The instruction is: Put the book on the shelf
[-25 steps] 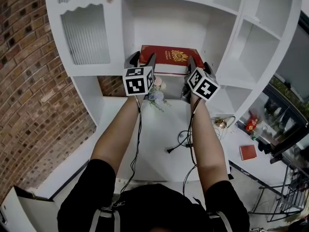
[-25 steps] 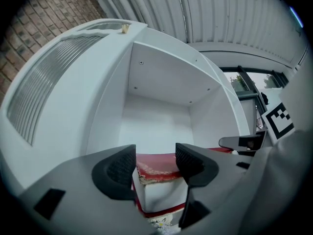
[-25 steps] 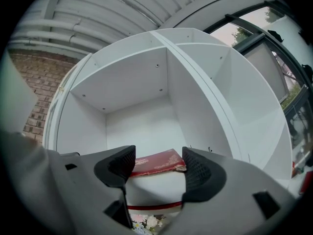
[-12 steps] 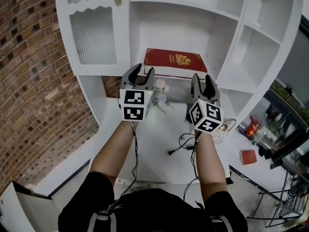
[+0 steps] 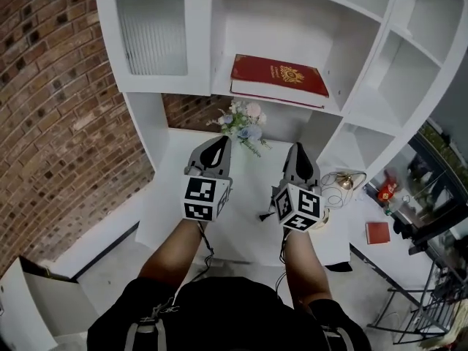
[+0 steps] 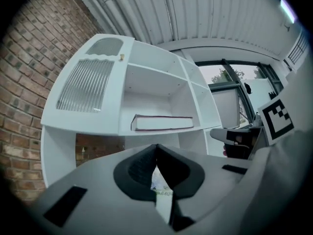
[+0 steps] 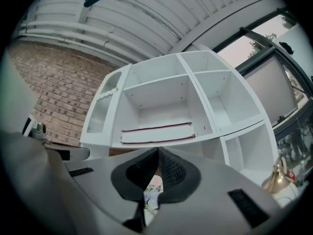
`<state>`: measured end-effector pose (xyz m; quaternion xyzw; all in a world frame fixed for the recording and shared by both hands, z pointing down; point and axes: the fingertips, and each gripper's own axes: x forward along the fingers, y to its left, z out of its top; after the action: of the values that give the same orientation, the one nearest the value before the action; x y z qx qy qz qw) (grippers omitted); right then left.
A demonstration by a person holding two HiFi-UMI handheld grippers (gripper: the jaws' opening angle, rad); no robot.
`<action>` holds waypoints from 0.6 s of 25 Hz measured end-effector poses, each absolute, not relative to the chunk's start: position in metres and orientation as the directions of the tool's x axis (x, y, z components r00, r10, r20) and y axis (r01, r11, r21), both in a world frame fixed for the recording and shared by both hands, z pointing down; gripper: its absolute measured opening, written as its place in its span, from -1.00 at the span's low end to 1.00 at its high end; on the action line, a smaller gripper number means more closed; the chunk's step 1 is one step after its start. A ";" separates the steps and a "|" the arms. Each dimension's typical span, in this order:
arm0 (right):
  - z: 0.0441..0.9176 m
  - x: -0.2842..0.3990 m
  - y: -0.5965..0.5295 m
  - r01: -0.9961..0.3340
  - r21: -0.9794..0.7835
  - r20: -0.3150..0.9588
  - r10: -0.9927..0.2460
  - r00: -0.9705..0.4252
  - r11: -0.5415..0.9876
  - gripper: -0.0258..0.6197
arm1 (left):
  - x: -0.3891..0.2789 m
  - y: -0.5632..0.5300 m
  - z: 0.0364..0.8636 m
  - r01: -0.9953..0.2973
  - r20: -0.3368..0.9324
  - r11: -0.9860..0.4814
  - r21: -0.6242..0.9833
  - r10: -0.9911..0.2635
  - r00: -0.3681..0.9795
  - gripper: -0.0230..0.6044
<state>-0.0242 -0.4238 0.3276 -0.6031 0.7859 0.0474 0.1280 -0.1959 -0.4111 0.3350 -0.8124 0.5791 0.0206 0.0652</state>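
Observation:
A red book [image 5: 280,79] with a gold emblem lies flat in the middle compartment of the white shelf unit [image 5: 180,88]; its page edge shows in the left gripper view [image 6: 164,123] and the right gripper view [image 7: 157,132]. My left gripper [image 5: 217,146] hovers over the white table, below and in front of the shelf, shut with nothing in it. My right gripper [image 5: 298,152] is beside it, also shut and empty. Both point toward the shelf, well clear of the book.
A small bunch of flowers [image 5: 243,124] stands under the book's compartment. A black cable [image 5: 263,216] lies on the white table [image 5: 162,203], a brass bell-like object [image 5: 342,183] at its right. A brick wall [image 5: 51,93] runs on the left. A ribbed cabinet door [image 5: 152,33] is left of the book.
Both grippers have let go of the book, drawn back and down from the shelf, and shut their jaws. The book stays flat in the compartment.

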 end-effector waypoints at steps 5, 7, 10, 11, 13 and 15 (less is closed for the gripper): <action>0.339 -0.034 -0.417 -0.965 -0.027 -0.224 -0.942 -0.249 0.261 -0.89 | -0.194 -0.400 0.345 -0.936 -0.105 -0.348 -0.050 -0.931 0.351 -0.88; 0.341 -0.035 -0.414 -0.968 -0.009 -0.216 -0.946 -0.241 0.249 -0.89 | -0.193 -0.398 0.344 -0.934 -0.104 -0.352 -0.055 -0.929 0.356 -0.88; 0.342 -0.037 -0.412 -0.965 -0.038 -0.209 -0.947 -0.246 0.259 -0.89 | -0.194 -0.398 0.346 -0.936 -0.095 -0.349 -0.052 -0.931 0.352 -0.88; 0.343 -0.037 -0.412 -0.961 -0.064 -0.206 -0.946 -0.251 0.269 -0.89 | -0.195 -0.398 0.347 -0.937 -0.088 -0.347 -0.049 -0.933 0.350 -0.88; 0.344 -0.038 -0.410 -0.951 -0.112 -0.201 -0.944 -0.261 0.287 -0.89 | -0.196 -0.396 0.351 -0.937 -0.077 -0.345 -0.042 -0.934 0.348 -0.88; 0.347 -0.038 -0.409 -0.949 -0.119 -0.195 -0.944 -0.265 0.290 -0.89 | -0.197 -0.394 0.354 -0.937 -0.076 -0.347 -0.036 -0.934 0.349 -0.89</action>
<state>-0.0381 -0.4085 0.3469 -0.5955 0.7951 0.0110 0.1144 -0.1967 -0.3938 0.3536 -0.8204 0.5702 0.0210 0.0366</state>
